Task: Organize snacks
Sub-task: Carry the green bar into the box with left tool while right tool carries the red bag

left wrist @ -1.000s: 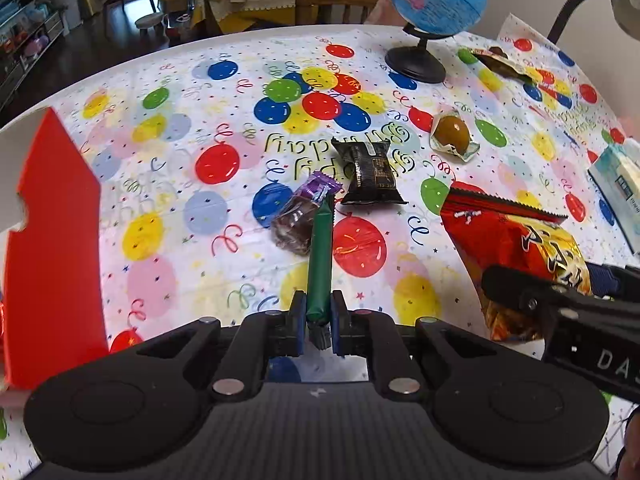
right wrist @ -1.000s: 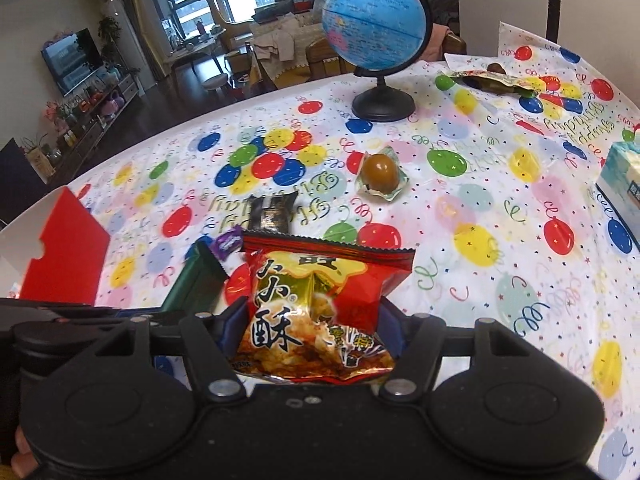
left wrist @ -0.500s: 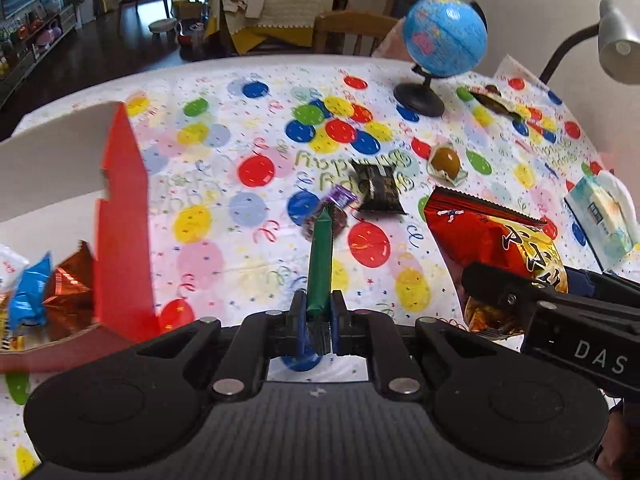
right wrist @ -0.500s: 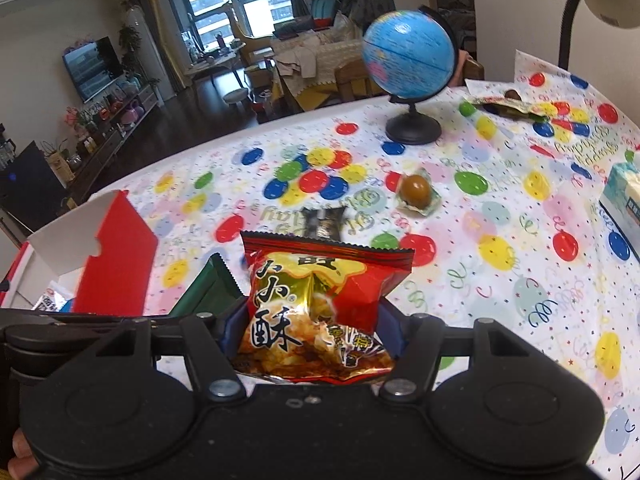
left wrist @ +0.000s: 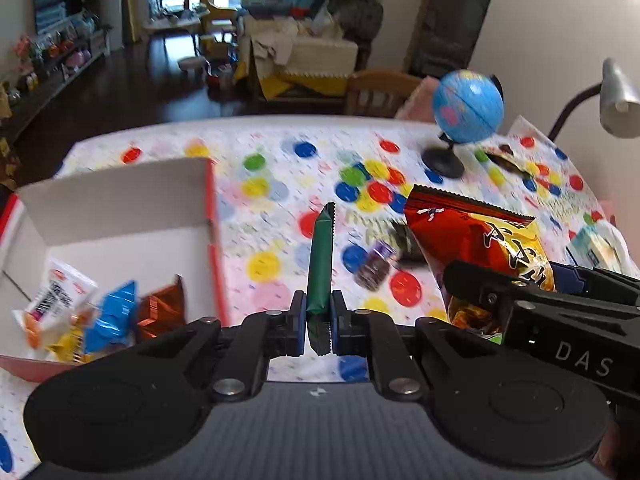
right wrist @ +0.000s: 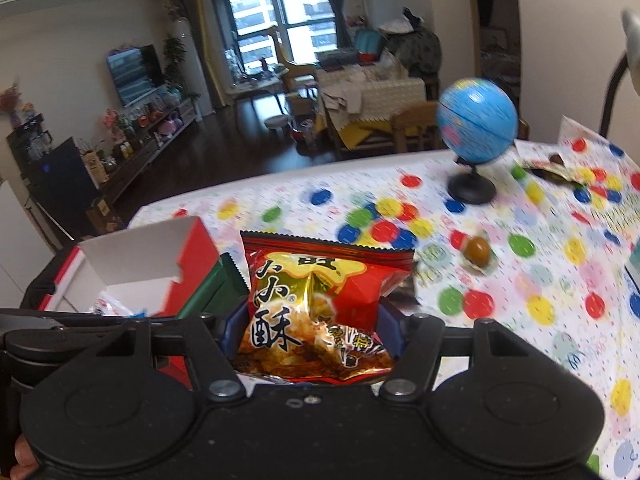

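My left gripper [left wrist: 319, 322] is shut on a long green snack bar [left wrist: 320, 256] that sticks up and forward above the table. My right gripper [right wrist: 310, 330] is shut on a red and gold snack bag [right wrist: 316, 312]; that bag also shows in the left wrist view [left wrist: 476, 248], to the right of the bar. A red box with a white inside [left wrist: 120, 204] lies to the left and holds several wrapped snacks [left wrist: 104, 316]. The box also shows in the right wrist view [right wrist: 160, 256], left of the bag.
On the balloon-print tablecloth [left wrist: 272, 200] lie a purple-wrapped sweet [left wrist: 374, 266], a dark packet [left wrist: 404, 240] and a brown egg pack [right wrist: 478, 252]. A blue globe [left wrist: 466, 108] stands at the back right. A tissue pack [left wrist: 596, 246] and a desk lamp [left wrist: 616, 100] are at the right.
Both grippers have risen and swung left with their snacks. The red box has come further into view, and its inside with snacks now shows in the left wrist view.
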Available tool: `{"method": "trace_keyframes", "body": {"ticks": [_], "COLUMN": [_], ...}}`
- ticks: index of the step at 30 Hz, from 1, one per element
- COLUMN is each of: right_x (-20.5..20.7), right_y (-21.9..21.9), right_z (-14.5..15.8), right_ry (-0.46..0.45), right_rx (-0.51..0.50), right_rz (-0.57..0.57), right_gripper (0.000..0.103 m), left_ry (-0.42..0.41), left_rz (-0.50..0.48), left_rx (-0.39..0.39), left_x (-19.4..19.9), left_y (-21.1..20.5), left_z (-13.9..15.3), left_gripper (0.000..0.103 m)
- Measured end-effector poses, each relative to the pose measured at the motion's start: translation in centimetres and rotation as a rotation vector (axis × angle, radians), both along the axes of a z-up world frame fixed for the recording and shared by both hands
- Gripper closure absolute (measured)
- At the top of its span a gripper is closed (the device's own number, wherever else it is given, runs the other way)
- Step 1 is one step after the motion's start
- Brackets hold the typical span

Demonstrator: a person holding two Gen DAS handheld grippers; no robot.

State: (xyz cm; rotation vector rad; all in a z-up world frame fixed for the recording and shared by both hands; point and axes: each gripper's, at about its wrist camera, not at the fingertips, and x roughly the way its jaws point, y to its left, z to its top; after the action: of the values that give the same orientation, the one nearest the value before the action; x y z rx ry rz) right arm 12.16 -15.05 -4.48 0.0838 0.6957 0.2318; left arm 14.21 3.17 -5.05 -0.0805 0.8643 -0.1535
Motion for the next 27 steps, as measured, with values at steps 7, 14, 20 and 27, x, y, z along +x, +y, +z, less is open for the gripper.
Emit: {"method": "trace_keyframes", "body": {"ticks": [7, 14, 20, 27], "right_x": [0.1, 0.8, 2.0, 3.2], "right_y": [4.0, 8.2, 11.6, 15.7], "right_z": [1.3, 1.5, 1.1, 0.0], "right_ry": [-0.036, -0.049, -0.030, -0.017], "right_rx": [-0.007, -0.015, -0.026, -0.074], "right_rz": [0.065, 0.128, 0.182, 0.248], "right_gripper": [0.039, 0.039, 0.039, 0.039], "left_ry": [-0.058, -0.077, -0.074, -0.049], "left_rz": [0.051, 0.119, 0.180, 0.257], "left_rx": [0.010, 0.022, 0.033, 0.049], "left_x": [-0.7, -1.2, -0.9, -0.1], "left_y": [3.8, 8.0, 11.6, 15.4], "left_z": [1.8, 2.4, 2.2, 1.1], "left_gripper": [0.092, 0.092, 0.092, 0.092]}}
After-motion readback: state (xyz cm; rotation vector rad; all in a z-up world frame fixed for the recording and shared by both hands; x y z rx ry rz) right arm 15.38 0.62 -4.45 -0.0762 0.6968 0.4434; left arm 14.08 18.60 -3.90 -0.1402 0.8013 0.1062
